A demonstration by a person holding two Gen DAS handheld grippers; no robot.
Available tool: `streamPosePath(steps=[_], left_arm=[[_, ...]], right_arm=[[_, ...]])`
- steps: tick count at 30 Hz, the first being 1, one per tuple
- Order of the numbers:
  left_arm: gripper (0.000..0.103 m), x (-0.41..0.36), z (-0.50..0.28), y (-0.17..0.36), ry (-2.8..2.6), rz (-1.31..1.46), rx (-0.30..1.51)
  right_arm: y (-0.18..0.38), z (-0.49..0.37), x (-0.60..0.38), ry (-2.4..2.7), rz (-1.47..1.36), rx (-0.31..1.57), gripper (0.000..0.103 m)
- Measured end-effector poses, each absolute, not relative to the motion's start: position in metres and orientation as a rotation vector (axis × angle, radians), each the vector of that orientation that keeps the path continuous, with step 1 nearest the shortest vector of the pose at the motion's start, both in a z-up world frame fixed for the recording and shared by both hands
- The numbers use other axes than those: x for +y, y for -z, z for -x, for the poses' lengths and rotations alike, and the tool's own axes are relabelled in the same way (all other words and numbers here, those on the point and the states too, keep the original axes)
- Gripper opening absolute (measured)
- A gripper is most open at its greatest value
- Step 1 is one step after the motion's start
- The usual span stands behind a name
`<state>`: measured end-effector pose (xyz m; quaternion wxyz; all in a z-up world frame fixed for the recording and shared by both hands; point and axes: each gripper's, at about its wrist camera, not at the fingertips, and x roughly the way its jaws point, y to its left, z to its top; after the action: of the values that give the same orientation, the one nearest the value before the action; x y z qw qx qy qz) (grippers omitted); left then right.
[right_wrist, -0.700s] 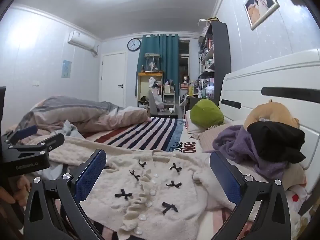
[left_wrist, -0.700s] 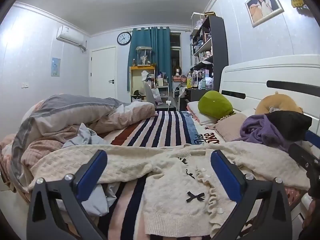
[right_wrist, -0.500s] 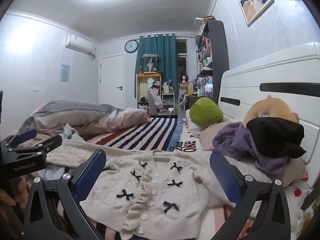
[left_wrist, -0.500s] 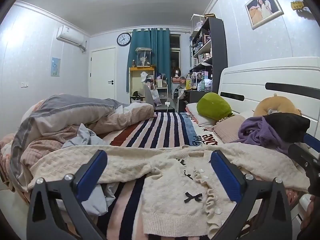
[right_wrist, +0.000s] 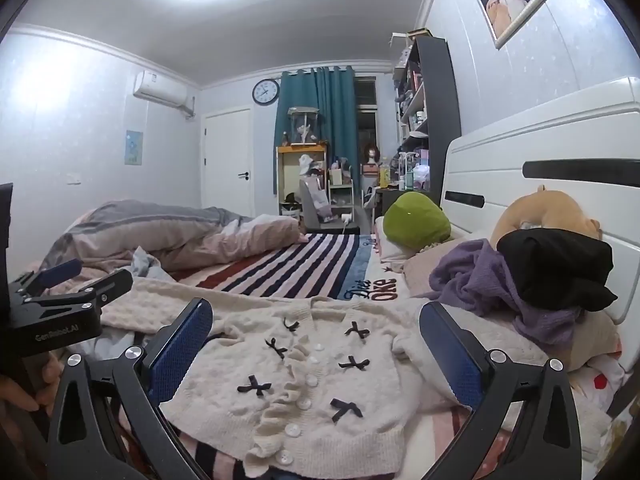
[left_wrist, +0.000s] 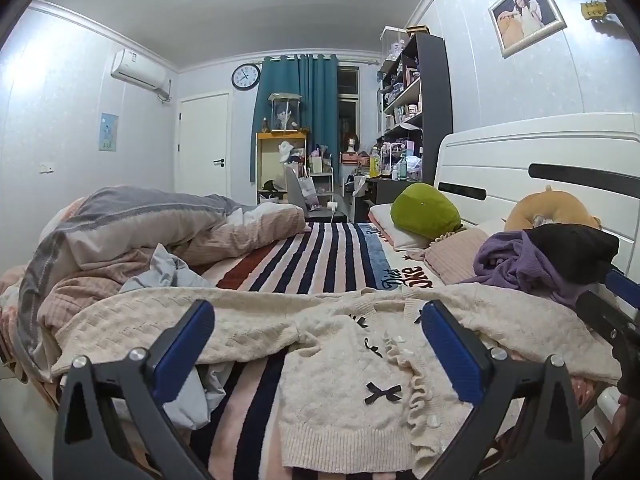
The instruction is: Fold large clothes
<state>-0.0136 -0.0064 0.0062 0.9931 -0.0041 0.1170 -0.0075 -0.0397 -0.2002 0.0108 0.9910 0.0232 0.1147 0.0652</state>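
Cardigan [right_wrist: 304, 376] flat on striped bed [right_wrist: 304, 268], front up, sleeves spread. Left gripper [left_wrist: 316, 348] and right gripper [right_wrist: 316, 344] both wide open above it, holding nothing. Purple and black clothes [right_wrist: 532, 280] piled near headboard [right_wrist: 540, 148].

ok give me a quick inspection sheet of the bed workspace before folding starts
surface: striped blanket on the bed, partly covered.
job's things: cream cardigan with black bows lies flat, buttoned, sleeves spread.
clutter: rumpled duvet, grey cloth, purple garment under a black one, green cushion.
grippers: left gripper and right gripper both open, empty, above the cardigan.
cables: nothing seen.
surroundings: white headboard, shelving, teal curtain, clock, door.
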Motion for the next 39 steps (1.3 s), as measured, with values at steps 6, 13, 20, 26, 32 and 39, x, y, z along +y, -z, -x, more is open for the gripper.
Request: streamPosePath(steps=[6,13,20,26,32,39], left_arm=[[0.102,-0.006,0.007,-0.002,0.016,0.008,0.241],[0.102,-0.007,0.001,0.003,0.018,0.015,0.252],[0.102,-0.006,-0.001,0.005,0.021,0.019,0.250],[0.102,-0.005,-0.002,0.006,0.023,0.022,0.251],[0.102,-0.004,-0.002,0.006,0.024,0.023,0.250],[0.102,-0.004,-0.002,0.004,0.027,0.024,0.251]], right_arm=[[-0.010,0.039,-0.200,-0.133,-0.049,0.234,0.103],[-0.007,0.037,-0.197,-0.137,-0.048,0.247,0.103],[0.000,0.031,-0.190,-0.141,-0.051,0.262,0.103],[0.001,0.030,-0.191,-0.141,-0.053,0.264,0.103],[0.002,0.030,-0.191,-0.142,-0.055,0.263,0.103],[0.006,0.027,-0.191,-0.144,-0.059,0.267,0.103]])
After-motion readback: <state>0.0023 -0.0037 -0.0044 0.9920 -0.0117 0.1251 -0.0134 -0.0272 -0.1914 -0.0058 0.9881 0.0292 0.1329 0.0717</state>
